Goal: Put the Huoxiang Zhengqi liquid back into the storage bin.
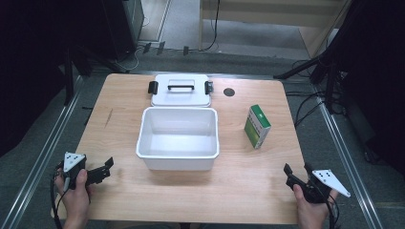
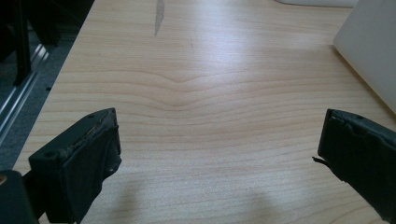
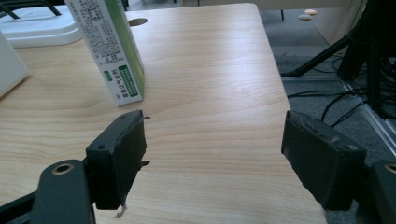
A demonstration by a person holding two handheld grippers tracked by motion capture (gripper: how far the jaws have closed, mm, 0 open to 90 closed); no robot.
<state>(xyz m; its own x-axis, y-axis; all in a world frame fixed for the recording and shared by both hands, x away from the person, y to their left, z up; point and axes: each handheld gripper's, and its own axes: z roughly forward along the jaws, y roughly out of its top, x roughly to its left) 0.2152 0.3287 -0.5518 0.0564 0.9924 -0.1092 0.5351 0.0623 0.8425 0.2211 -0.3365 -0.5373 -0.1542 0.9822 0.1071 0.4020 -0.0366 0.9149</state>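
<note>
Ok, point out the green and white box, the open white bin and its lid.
green and white box [image 1: 258, 126], high view, on its front face.
open white bin [image 1: 177, 153], high view, on its near rim.
lid [image 1: 180, 97], high view, on its flat top below the handle.

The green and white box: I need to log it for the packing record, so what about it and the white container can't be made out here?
- green and white box: print too small in the high view; top cut off by the right gripper view's edge.
- white container: mostly cut off by the left gripper view's edge.
- lid: underside faces the table.
</note>
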